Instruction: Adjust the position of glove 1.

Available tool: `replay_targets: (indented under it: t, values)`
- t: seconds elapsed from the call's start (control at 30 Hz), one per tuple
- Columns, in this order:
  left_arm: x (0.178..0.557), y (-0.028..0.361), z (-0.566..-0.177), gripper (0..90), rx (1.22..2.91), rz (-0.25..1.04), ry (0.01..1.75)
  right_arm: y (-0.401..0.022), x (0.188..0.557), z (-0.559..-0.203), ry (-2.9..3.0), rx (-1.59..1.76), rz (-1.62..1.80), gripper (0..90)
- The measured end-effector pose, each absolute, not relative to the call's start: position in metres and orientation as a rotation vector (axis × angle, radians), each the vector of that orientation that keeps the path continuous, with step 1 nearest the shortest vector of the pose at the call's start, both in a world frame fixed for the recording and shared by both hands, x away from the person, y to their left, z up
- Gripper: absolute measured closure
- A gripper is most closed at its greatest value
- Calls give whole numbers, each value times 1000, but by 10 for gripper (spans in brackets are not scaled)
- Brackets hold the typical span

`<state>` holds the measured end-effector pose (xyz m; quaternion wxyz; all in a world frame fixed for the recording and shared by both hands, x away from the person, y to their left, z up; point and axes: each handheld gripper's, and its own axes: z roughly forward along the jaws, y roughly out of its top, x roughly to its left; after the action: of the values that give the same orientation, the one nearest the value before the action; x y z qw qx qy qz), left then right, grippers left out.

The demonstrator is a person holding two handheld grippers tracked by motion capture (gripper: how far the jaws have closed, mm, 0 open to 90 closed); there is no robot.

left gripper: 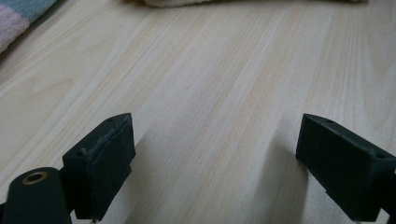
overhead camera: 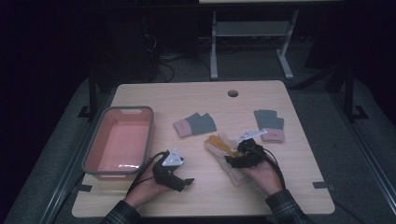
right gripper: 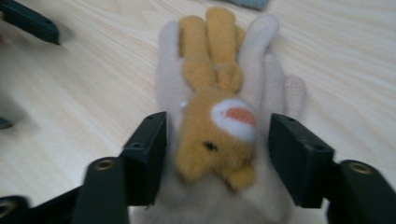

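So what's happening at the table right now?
A person works two claws over a wooden table. The right claw straddles a cream glove with an orange animal face, jaws on either side but not visibly clamped. The left claw hangs open over bare wood. Two grey-and-pink gloves lie farther back, beside a pink bin.

Pale wood table (overhead camera: 196,100), pink bin (overhead camera: 119,140), seemingly three gloves

We see the right gripper (right gripper: 215,154) with jaws spread around a cream glove (right gripper: 266,70) bearing an orange plush animal face (right gripper: 217,135), on the wooden table (right gripper: 93,79).
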<state>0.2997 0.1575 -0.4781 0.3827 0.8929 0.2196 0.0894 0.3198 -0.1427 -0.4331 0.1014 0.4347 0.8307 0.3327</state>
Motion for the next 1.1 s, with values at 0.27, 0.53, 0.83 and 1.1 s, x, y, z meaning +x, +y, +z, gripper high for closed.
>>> replay_targets:
  t: [0.27,0.53,0.83,1.1]
  values:
    - [300,157,-478,109,2271,226,564,-168,298,-421,2443,1194,1068,400]
    - [300,157,-478,109,2277,228,559,-179,269,-426,2531,1083,1131,481]
    - [300,157,-478,109,2277,228,559,-162,272,-440,2604,1037,1002,668]
    - [300,157,-478,109,2276,228,559,-163,264,-427,2598,984,1033,856]
